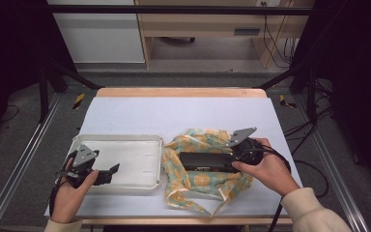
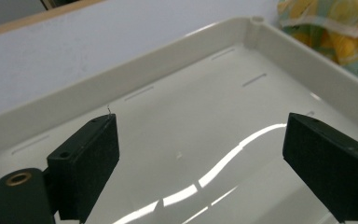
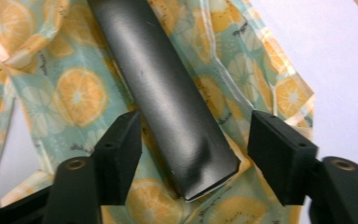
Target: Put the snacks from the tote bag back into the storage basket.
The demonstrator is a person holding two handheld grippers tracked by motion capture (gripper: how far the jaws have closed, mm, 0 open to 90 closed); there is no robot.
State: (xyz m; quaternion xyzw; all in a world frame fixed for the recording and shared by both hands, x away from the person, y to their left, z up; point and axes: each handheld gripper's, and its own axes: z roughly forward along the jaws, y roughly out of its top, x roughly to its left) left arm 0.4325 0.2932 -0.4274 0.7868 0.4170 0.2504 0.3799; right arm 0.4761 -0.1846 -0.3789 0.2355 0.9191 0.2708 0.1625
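Toward the tabletop's (image 1: 125, 113) near right corner, you are holding the right tongs (image 3: 193, 135) spread on either side of a long black box (image 1: 205, 161), pads not touching it. Its near end is sitting between them, its long axis running leftward toward the white tray (image 1: 125, 140), along the near edge. It is lying on a citrus-print bag (image 1: 193, 186). Your left tongs (image 2: 200, 154) are hovering spread and empty over that tray's floor, farther off. Beyond: grey floor, pale wooden furniture.
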